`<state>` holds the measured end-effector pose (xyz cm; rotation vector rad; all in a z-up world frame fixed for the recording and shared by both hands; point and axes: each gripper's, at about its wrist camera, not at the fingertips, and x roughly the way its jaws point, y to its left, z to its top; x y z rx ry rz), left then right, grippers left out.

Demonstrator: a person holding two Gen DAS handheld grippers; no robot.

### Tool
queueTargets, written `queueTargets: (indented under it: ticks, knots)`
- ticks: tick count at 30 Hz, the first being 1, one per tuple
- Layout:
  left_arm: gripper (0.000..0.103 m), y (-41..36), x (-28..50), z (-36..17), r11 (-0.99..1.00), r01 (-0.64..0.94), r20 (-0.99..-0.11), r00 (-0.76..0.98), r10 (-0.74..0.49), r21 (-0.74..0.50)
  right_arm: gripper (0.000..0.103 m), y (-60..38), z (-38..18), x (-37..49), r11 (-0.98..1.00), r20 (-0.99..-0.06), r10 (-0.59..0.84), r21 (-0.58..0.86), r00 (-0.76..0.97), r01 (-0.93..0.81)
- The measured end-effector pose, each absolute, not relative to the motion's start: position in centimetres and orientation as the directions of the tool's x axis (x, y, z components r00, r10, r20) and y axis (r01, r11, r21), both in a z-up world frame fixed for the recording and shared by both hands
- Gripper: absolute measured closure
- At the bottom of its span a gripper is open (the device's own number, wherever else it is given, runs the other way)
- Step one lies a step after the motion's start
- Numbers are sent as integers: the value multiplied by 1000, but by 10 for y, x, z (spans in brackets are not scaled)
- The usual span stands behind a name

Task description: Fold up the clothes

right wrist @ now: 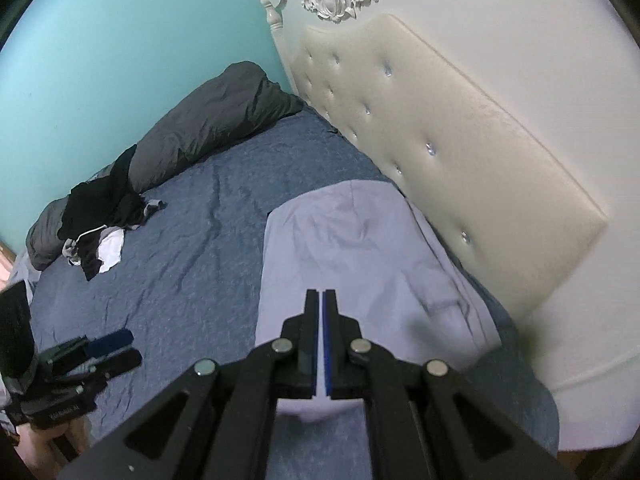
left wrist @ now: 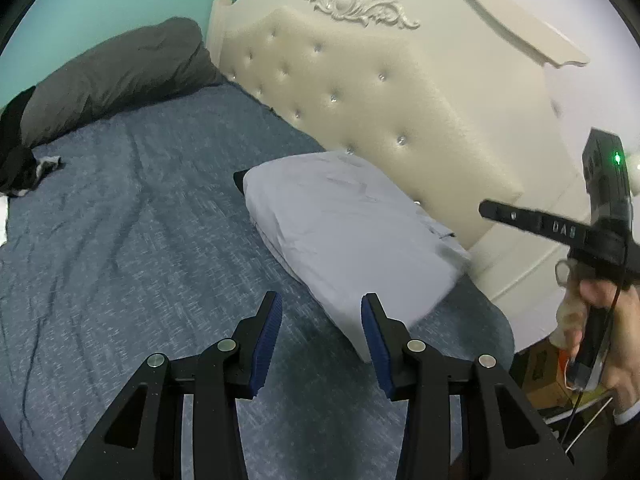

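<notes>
A folded pale lavender garment (left wrist: 348, 220) lies on the blue bedspread (left wrist: 140, 220) beside the headboard. My left gripper (left wrist: 322, 314) is open and empty, low over the bedspread just short of the garment's near corner. In the right wrist view the same garment (right wrist: 360, 248) fills the middle, and my right gripper (right wrist: 322, 296) hovers over it, shut with nothing visible between its pads. From the left wrist view the right gripper (left wrist: 488, 210) is seen side-on, held by a hand (left wrist: 600, 312) above the bed's right edge. At lower left in the right wrist view, the left gripper (right wrist: 132, 348) appears open.
A heap of dark and white clothes (right wrist: 100, 220) lies far left on the bed, against a long grey pillow (right wrist: 208, 120). The cream tufted headboard (left wrist: 360, 92) runs along the right side. A turquoise wall (right wrist: 140, 40) stands behind. Boxes (left wrist: 540, 368) sit on the floor past the bed corner.
</notes>
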<state>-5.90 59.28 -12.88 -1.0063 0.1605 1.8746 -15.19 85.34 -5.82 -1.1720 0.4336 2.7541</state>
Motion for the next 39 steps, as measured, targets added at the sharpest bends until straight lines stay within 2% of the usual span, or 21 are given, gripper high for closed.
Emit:
queueTargets:
  ticks: [24, 32, 36, 39]
  knots:
    - [56, 484, 4, -67, -500, -826, -633, -245, 734, -260, 101, 766, -13, -10, -949, -655, 62, 195, -753, -247]
    - [50, 452, 25, -49, -488, -837, -608, -259, 751, -247, 101, 736, -2, 20, -949, -640, 85, 181, -764, -257]
    - [48, 441, 36, -44, -476, -846, -601, -256, 758, -240, 99, 722, 5, 36, -950, -626, 102, 170, -773, -263]
    - [46, 435, 44, -41, -468, -852, -598, -255, 760, -233, 92, 713, 9, 46, -948, -620, 112, 167, -776, -270]
